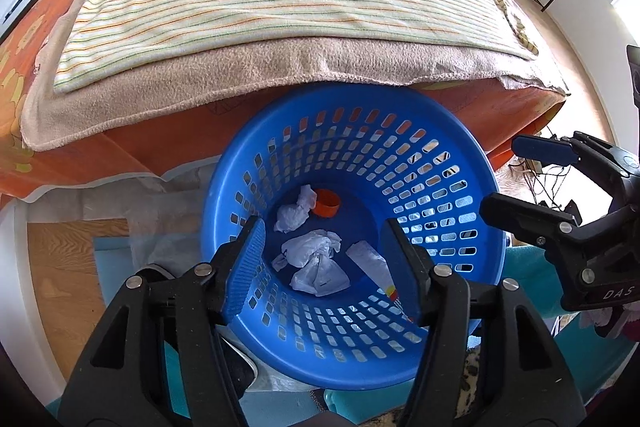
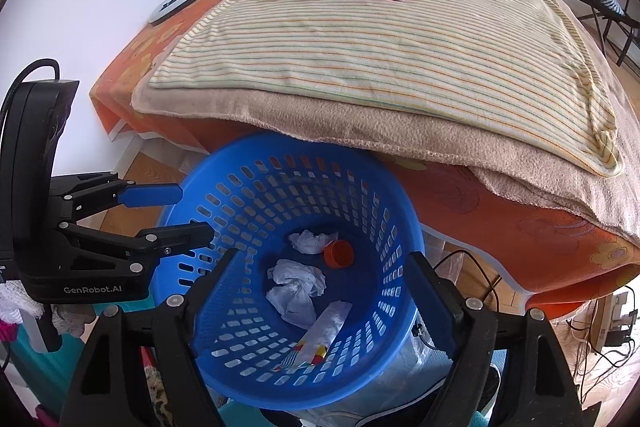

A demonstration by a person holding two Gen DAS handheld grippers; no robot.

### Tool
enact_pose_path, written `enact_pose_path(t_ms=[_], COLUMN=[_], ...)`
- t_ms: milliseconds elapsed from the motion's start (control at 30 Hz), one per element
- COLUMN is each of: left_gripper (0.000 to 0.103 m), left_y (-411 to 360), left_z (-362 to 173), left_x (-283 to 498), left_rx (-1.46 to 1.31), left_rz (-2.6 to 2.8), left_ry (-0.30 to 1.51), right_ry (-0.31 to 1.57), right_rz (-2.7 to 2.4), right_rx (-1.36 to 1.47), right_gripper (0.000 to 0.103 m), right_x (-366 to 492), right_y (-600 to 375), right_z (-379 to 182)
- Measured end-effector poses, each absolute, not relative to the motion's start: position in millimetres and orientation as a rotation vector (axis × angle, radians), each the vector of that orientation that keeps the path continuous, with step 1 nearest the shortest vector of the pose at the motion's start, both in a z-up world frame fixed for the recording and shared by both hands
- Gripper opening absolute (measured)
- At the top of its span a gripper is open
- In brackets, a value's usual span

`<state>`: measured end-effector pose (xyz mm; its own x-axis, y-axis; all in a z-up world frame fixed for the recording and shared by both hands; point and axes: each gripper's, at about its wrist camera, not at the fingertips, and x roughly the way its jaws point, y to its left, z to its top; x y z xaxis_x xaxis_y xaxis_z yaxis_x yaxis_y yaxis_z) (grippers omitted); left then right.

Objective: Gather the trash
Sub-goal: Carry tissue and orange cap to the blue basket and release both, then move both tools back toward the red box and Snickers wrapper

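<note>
Blue basket, three tissues, one cap

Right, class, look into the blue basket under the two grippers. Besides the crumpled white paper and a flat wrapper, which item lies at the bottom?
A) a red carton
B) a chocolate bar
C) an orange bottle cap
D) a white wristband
C: a small orange cap lies on the floor of the blue basket beside the crumpled paper; the other three lie on the striped cloth.
</note>
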<state>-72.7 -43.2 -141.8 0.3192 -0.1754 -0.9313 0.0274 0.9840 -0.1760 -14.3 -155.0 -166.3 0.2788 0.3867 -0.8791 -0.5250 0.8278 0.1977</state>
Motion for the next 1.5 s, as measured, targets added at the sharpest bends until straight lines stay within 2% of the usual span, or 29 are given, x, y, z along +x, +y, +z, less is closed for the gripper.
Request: enact_pose_path(t_ms=[467, 767, 1133, 1500], left_gripper=[0.064, 0.064, 0.064, 0.064], left_y=[-32.4, -16.6, 22.1, 37.6], left_z=[-121.2, -87.6, -48.4, -52.2], left_x=[-57.4, -24.2, 32.8, 87.8], left_rx=[-0.165, -0.177, -0.226, -0.27], left_rz=[-0.114, -0.085, -0.022, -0.019], left_ry=[1.204, 1.146, 1.05, 1.036], right_ry=[1.128, 1.1, 1.002, 0.963], right_rz=[0.596, 0.567, 0.56, 0.51], right_rx=[-0.073, 0.03, 0.034, 0.117], right_gripper=[0.09, 0.09, 0.09, 0.09], right_x=[-1.1, 30.4, 82.9, 167.3], right_y=[-161.6, -168.5, -154.6, -140.6], right_z=[-156.1, -127.2, -82.9, -65.5])
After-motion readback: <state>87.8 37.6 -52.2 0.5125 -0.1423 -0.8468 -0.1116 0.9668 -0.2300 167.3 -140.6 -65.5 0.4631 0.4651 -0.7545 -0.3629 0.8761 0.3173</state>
